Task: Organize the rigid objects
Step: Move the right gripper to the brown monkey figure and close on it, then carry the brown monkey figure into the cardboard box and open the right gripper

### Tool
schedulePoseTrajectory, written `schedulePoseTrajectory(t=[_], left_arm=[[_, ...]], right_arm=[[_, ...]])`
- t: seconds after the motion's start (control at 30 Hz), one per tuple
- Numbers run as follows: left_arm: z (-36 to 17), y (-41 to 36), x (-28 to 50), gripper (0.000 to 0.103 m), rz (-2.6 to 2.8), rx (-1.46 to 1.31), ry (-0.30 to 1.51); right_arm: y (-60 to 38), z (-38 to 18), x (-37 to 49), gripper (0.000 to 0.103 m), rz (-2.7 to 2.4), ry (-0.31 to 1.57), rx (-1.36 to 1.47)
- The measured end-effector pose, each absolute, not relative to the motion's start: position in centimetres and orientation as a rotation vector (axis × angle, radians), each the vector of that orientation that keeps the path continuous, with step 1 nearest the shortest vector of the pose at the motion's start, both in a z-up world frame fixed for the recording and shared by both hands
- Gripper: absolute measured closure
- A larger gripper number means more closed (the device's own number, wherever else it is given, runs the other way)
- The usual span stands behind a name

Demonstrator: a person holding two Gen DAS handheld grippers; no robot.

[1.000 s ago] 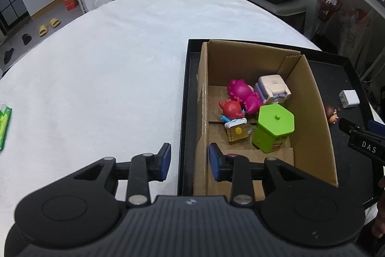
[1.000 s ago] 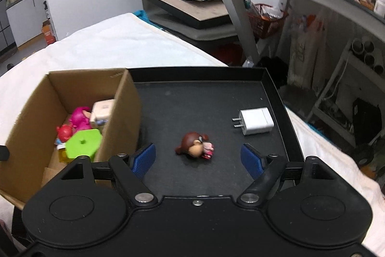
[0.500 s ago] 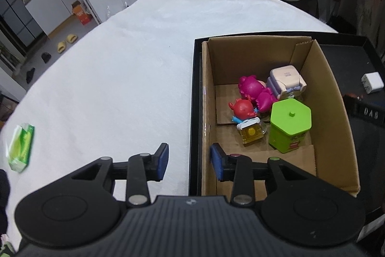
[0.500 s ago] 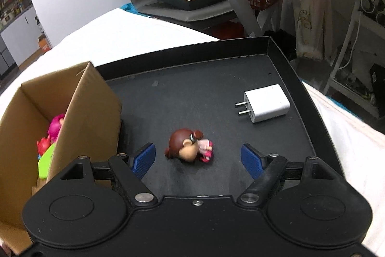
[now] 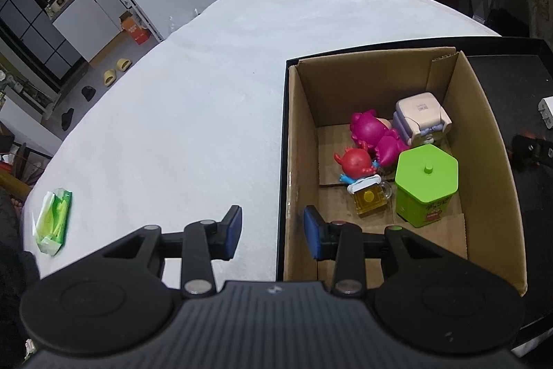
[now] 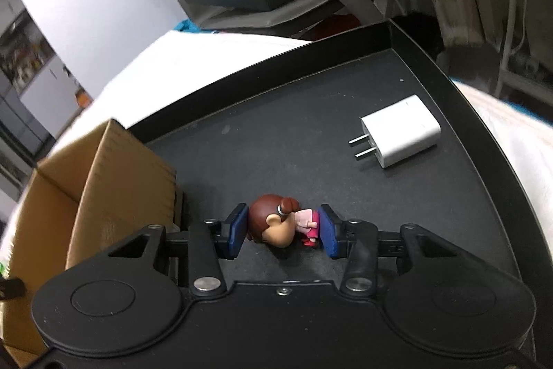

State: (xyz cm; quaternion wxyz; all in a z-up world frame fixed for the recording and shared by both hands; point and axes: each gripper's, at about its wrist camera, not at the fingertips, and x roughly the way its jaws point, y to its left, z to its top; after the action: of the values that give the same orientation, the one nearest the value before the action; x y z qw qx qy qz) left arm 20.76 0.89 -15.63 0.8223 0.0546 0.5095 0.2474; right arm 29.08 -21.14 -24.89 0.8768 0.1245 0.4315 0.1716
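no legible writing | small brown-haired, pink-dressed plastic figurine [image 6: 281, 225] lying beside brown cardboard box [image 6: 114, 182] | right hand-held gripper [image 6: 281, 230] just closed onto it | left hand-held gripper [image 5: 271, 232] part-open, empty

Your brown cardboard box [image 5: 480, 140] sits at the left end of the black tray [image 6: 459, 92] on the white-clothed table [image 5: 179, 113]. The small brown-haired doll figurine [image 6: 276, 223] lies right of it, the white plug-in charger [image 6: 401, 134] farther right and behind.
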Motion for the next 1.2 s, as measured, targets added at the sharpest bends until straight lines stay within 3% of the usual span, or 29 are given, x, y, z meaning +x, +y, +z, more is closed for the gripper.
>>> schedulePoseTrajectory(t=[0.37,1.2], left_arm=[[-15.1,1.1,20.1,0.065,0.518,0.088,1.067],[-14.0,3.7,17.4,0.065,0.403,-0.086,1.011]], right_arm=[[-22.1,-23.8,28.3,0.060,0.286,0.908,0.237],[-20.4,-15.7,25.1,0.060,0.291,0.818,0.106]])
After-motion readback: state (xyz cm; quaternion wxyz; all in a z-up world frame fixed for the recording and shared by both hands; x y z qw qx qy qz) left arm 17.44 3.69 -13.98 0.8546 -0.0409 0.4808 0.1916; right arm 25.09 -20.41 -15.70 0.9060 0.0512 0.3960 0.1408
